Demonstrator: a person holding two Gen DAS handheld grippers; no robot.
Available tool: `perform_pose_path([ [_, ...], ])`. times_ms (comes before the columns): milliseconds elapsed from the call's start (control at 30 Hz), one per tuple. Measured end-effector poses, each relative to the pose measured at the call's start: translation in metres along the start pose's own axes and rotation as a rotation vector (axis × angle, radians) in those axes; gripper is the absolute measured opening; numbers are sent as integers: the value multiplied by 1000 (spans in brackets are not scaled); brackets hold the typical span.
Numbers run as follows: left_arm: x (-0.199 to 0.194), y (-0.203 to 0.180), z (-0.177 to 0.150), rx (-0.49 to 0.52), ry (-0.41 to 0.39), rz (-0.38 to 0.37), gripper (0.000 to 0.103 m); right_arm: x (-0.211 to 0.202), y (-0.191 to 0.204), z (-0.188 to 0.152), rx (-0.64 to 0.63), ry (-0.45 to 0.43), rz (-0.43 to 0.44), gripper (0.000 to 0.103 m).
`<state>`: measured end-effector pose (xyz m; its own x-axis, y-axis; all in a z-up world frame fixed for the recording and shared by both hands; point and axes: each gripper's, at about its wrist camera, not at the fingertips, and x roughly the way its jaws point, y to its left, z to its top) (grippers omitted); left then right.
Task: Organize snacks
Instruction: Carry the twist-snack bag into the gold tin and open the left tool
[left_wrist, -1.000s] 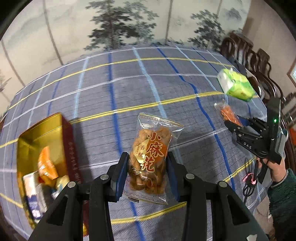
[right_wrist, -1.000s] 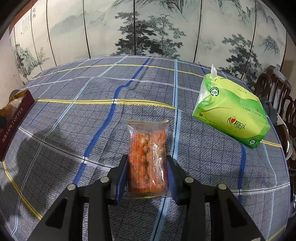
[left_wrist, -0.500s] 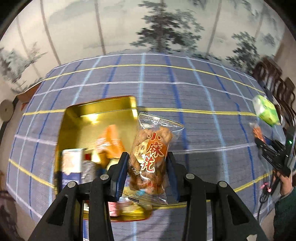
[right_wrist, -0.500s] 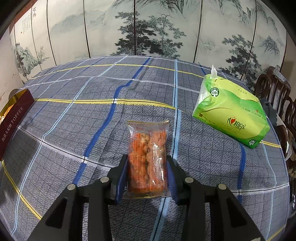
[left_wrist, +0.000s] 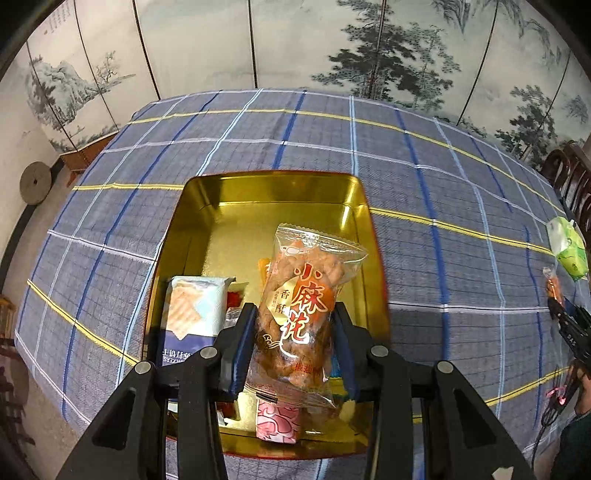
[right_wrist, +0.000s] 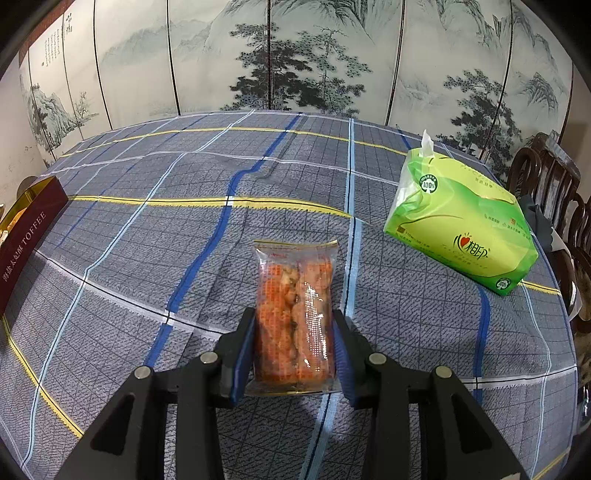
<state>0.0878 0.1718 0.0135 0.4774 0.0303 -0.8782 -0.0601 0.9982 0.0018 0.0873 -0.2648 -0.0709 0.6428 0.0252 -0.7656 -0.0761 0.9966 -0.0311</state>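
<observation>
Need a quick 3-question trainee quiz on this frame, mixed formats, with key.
1. True or false: the left gripper holds the fried dough twist packet above the open gold tin.
2. Multiple choice: what lies on the plaid tablecloth to the right of the right gripper? A) a toffee tin lid B) a green tissue pack C) a cup
3. Fill in: the right gripper's jaws are closed on an ____ snack packet.

Key: 1 true; 2 B; 3 orange
</observation>
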Motion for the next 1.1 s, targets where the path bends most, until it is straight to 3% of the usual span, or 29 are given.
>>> perform_pose_path([
  [300, 23, 10, -5, -22, 35, 18, 36, -2, 1, -1, -5, -1, -7, 40],
  [800, 30, 6, -8, 8, 25, 54, 36, -4, -1, -3, 8, 0, -9, 40],
  [967, 29, 5, -9, 18, 26, 62, 39, -6, 0, -3, 8, 9, -18, 40],
  [1100, 30, 4, -10, 24, 32, 66, 48, -5, 2, -2, 8, 20, -24, 40],
])
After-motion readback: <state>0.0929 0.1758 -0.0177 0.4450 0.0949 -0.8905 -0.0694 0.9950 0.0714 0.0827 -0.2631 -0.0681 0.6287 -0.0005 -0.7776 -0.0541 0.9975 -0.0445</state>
